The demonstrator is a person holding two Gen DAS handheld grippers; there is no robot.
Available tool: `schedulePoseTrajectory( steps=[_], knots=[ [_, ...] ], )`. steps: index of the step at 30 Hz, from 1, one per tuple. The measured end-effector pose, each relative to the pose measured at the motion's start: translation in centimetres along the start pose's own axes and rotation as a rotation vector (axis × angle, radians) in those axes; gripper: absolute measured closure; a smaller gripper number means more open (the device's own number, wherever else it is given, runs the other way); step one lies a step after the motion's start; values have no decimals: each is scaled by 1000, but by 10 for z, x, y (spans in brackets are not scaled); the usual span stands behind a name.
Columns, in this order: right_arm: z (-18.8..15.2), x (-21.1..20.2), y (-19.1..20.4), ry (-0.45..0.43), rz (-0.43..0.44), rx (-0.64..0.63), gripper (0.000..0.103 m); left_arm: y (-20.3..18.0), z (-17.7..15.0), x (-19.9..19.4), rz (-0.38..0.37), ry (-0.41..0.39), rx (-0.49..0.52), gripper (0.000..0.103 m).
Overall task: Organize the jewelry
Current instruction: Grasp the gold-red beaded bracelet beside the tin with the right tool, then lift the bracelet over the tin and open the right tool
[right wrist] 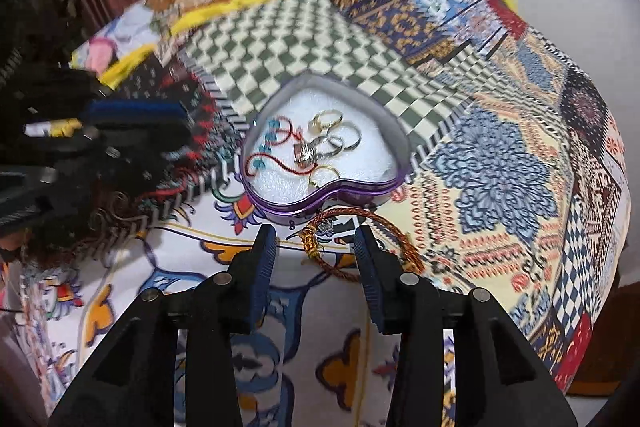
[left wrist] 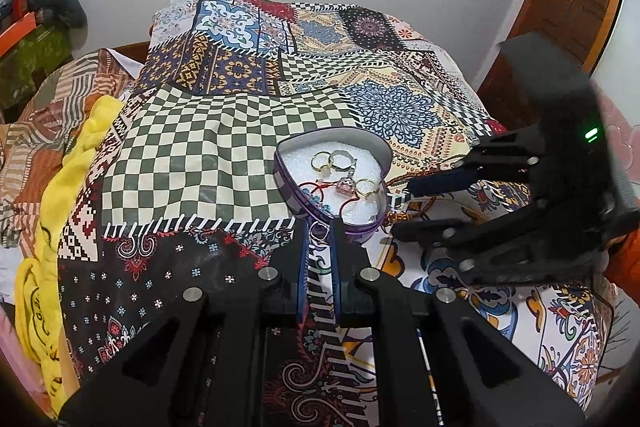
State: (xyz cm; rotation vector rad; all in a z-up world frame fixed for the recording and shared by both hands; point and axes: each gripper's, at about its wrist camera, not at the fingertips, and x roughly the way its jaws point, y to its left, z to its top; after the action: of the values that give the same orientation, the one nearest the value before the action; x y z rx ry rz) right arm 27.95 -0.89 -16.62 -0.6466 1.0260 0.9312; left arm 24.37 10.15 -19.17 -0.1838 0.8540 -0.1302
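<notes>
Item one: braided cord bracelet (right wrist: 360,243), reddish-brown with a gold knot and a small metal charm. It is lying on the patchwork bedspread (right wrist: 500,163), just beside the near wall of the heart-shaped tin (right wrist: 320,205), at about 6 o'clock from it. You are holding the right gripper (right wrist: 316,259) with its fingers spread apart, the knot showing in the gap between them and neither pad touching the cord.

Handling: the cord is looking light, limp and a little springy; it is likely to dangle and swing when raised. You are best pinching at the knot, the thickest, firmest part, since the thin loop may slip out.

Item two: small silver ring (left wrist: 319,231). You are pinching it in the left gripper (left wrist: 320,239), fingers pressed nearly together, at the tin's near edge. It is hard, smooth and apt to flick away.

Item three: tin contents, sitting on white padding: several rings (right wrist: 332,131), a red cord piece (right wrist: 276,155).
</notes>
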Motion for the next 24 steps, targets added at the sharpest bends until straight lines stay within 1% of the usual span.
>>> schedulePoseTrajectory(
  steps=[2,4,5,6,8,9,16,21,24],
  knots=[
    [-1,9,2,33,11,-15,66,2,0,0,1,2,-4,95],
    [-3,11,3,28,21,-10,71,4,-1,1,0,4,-9,95],
    [-4,11,3,27,28,-7,75,5,-1,1,-1,5,-11,95],
    [-5,10,3,22,30,1,82,5,-1,1,-1,6,-12,95],
    [-8,8,2,18,26,22,93,5,-2,0,0,8,-11,95],
    [-8,8,2,15,27,32,95,5,-3,0,0,8,-11,95],
    [-12,-10,2,-25,0,78,97,-3,2,-6,-7,-5,-1,95],
    [-9,-39,-4,-102,-23,99,97,-9,12,-9,-13,-23,8,95],
    [-2,-56,-9,-155,-21,117,97,-10,19,-7,-24,-28,6,95]
  ],
)
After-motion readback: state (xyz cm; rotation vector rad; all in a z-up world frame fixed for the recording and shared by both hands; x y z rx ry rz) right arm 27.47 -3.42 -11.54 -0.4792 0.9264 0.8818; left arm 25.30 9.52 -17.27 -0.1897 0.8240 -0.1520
